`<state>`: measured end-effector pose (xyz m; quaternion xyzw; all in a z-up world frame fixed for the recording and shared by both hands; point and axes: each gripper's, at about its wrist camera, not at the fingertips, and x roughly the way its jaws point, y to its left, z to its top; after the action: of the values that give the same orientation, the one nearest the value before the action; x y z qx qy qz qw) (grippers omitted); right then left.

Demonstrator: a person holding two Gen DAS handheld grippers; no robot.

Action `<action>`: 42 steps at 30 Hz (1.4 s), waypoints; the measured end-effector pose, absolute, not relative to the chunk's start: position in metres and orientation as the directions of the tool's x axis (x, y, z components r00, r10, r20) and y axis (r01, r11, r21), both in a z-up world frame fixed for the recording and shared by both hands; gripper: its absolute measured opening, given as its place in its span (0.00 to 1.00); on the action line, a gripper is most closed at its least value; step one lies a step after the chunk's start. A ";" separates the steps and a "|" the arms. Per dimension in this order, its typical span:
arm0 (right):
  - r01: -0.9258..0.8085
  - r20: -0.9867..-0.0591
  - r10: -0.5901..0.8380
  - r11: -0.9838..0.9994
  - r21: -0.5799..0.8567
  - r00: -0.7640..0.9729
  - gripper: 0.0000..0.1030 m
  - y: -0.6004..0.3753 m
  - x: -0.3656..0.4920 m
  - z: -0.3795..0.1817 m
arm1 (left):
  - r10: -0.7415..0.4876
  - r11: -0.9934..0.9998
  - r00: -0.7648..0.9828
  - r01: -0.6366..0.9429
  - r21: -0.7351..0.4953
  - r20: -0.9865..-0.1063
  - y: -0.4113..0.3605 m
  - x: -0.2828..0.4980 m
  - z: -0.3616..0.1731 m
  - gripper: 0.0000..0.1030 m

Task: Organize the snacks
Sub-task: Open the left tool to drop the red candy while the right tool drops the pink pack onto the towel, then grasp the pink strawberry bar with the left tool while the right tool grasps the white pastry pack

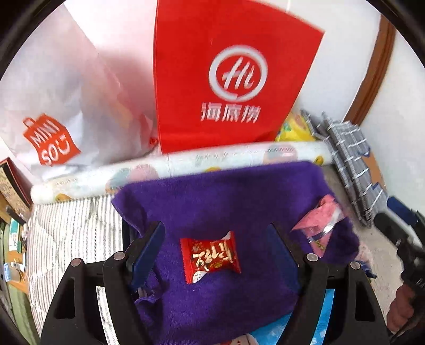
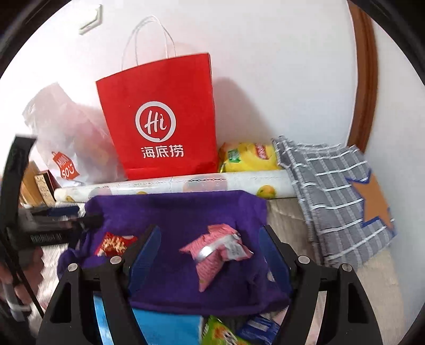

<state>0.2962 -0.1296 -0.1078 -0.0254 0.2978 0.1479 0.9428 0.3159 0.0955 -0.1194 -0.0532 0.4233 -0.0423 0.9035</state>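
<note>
Purple towel (image 1: 217,196) | red snack (image 1: 209,256) between gaping left tool (image 1: 215,248) | pink snack (image 2: 216,250) between gaping right tool (image 2: 209,249)

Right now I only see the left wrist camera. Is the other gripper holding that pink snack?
Observer: No. The right gripper is open. The pink packet lies on the purple towel between its fingers, and neither pad touches it.
Operator: Are there more snacks I can't see?
Observer: Yes, a green packet lies just past the towel's near edge.
Operator: Does the red bag have handles?
Observer: Yes, thin white loop handles stand up from the top of the red bag.
</note>
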 end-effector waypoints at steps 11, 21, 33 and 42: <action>-0.194 -0.618 0.180 0.980 0.046 0.765 0.72 -0.180 0.242 -0.121 | -0.090 0.995 0.714 0.029 -0.099 -0.695 0.092 0.279 -0.080 0.76; -0.172 -0.673 0.172 0.983 0.067 0.719 0.72 -0.211 0.223 -0.166 | -0.058 0.995 0.630 -0.025 -0.095 -0.775 0.112 0.230 -0.117 0.76; -0.075 -0.714 0.098 0.995 0.064 0.694 0.52 -0.250 0.262 -0.203 | -0.051 0.989 0.564 -0.084 -0.118 -0.824 0.135 0.184 -0.163 0.76; -0.131 -0.737 0.146 0.988 0.079 0.659 0.50 -0.253 0.278 -0.223 | -0.073 0.987 0.561 -0.076 -0.139 -0.825 0.135 0.181 -0.176 0.76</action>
<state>0.2783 -0.2530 -0.2228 0.0096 0.4056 0.0760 0.9108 0.1812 0.1351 -0.1755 -0.0794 0.4688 0.0011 0.8797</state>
